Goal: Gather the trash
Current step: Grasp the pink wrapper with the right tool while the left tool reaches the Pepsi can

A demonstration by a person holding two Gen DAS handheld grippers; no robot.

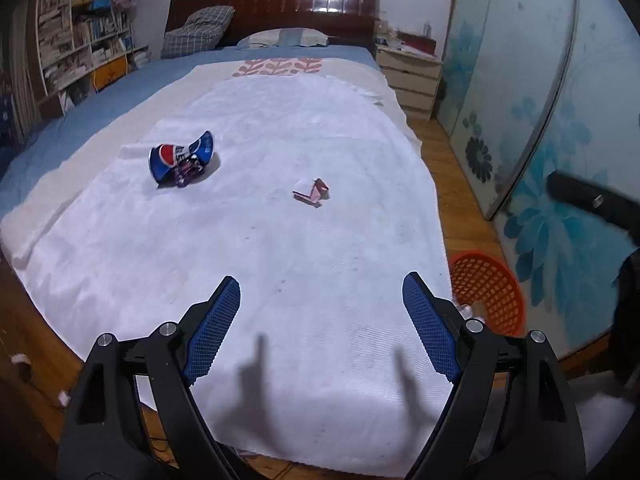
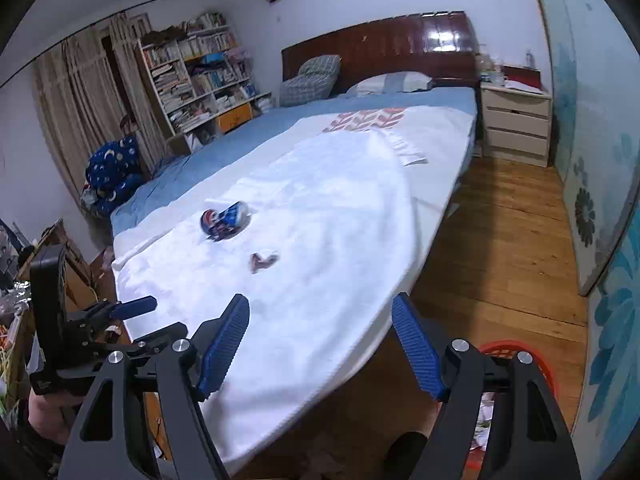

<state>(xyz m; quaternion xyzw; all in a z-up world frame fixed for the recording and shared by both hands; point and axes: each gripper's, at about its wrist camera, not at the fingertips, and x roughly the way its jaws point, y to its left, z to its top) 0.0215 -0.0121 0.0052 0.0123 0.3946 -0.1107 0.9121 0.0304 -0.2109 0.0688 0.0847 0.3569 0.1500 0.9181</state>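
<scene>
Bookshelf point(image 2: 200, 76), nightstand point(image 2: 516, 122) (drawers shut), plaid pillow point(image 1: 198, 30)

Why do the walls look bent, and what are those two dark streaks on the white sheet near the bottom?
Left wrist view: the fisheye lens bows the wardrobe door; the streaks are shadows of the open left gripper on the sheet; glare shines on the headboard. Right wrist view: the same bending, with the can and pink scrap smeared by blur.
</scene>
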